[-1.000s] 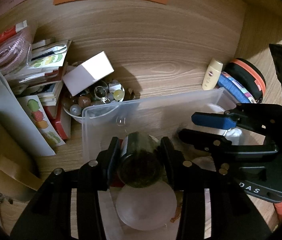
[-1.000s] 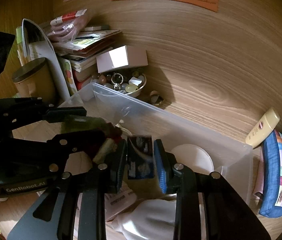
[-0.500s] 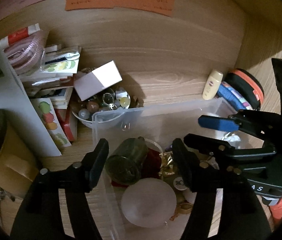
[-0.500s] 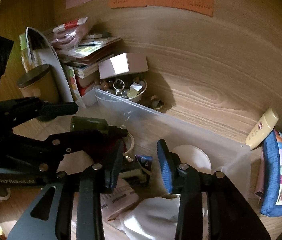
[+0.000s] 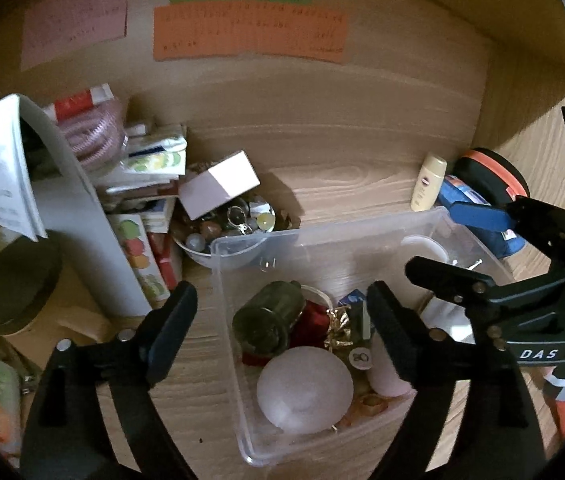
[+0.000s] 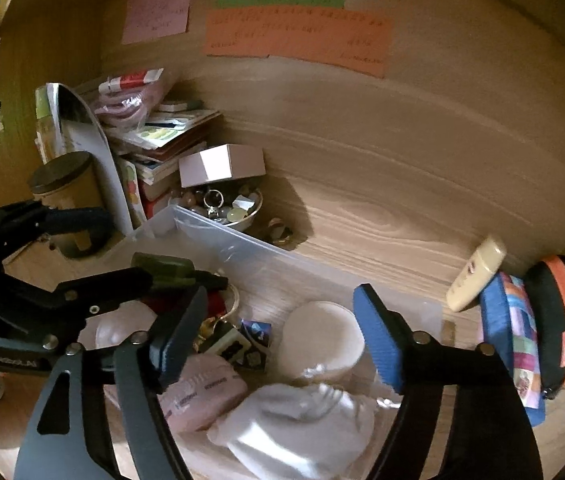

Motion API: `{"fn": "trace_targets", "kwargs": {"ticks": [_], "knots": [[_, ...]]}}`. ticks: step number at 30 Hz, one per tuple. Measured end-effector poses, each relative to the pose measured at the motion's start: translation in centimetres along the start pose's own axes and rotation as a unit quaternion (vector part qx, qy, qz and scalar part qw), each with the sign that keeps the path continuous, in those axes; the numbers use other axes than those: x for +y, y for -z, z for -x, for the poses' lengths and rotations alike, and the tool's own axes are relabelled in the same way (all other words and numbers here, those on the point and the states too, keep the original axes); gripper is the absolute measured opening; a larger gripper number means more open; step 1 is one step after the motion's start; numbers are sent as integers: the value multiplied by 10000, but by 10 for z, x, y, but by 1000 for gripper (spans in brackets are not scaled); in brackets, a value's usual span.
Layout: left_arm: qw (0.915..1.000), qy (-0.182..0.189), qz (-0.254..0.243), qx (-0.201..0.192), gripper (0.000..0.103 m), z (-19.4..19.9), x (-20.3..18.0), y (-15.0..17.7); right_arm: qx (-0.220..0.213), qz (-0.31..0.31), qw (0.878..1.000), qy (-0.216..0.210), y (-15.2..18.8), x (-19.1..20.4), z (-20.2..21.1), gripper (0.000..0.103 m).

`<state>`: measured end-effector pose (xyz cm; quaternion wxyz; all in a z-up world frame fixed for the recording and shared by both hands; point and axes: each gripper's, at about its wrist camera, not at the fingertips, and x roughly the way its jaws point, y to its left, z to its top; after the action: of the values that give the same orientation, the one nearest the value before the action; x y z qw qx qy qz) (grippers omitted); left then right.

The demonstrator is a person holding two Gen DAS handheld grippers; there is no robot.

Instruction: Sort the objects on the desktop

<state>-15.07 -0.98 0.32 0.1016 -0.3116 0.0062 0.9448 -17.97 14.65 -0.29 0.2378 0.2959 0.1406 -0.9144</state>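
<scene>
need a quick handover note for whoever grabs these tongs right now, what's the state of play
Left tongs: open, holding nothing; they have just been opening over the clear bin. The dark green jar lies on its side in the bin below them.
Right tongs: open, holding nothing; also just been opening. The small dark packet lies in the bin below them.
Done: jar and packet are in the bin, with a frosted ball and a white cloth.
Left: the cream tube, blue pouch, white box and bowl of beads are still outside the bin on the desk.
</scene>
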Motion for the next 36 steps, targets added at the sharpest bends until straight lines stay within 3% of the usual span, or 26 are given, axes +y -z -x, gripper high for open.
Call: {"fn": "trace_targets", "kwargs": {"ticks": [2, 8, 16, 23, 36], "knots": [[10000, -31, 16, -58, 93, 8, -1, 0, -43, -22, 10000, 83, 2, -2, 7, 85], [9996, -161, -131, -208, 94, 27, -11, 1, -150, 15, 9996, 232, 9, 0, 28, 94], [9986, -329, -206, -372, 99, 55, -20, 9, -318, 147, 9982, 489, 14, 9, 52, 94], [9971, -533, -97, -537, 99, 79, -23, 17, -538, 6, 9969, 576, 20, 13, 78, 103], [9939, -726, 173, -813, 101, 119, -30, 35, -911, -309, 9935, 610, 39, 15, 121, 103]]}}
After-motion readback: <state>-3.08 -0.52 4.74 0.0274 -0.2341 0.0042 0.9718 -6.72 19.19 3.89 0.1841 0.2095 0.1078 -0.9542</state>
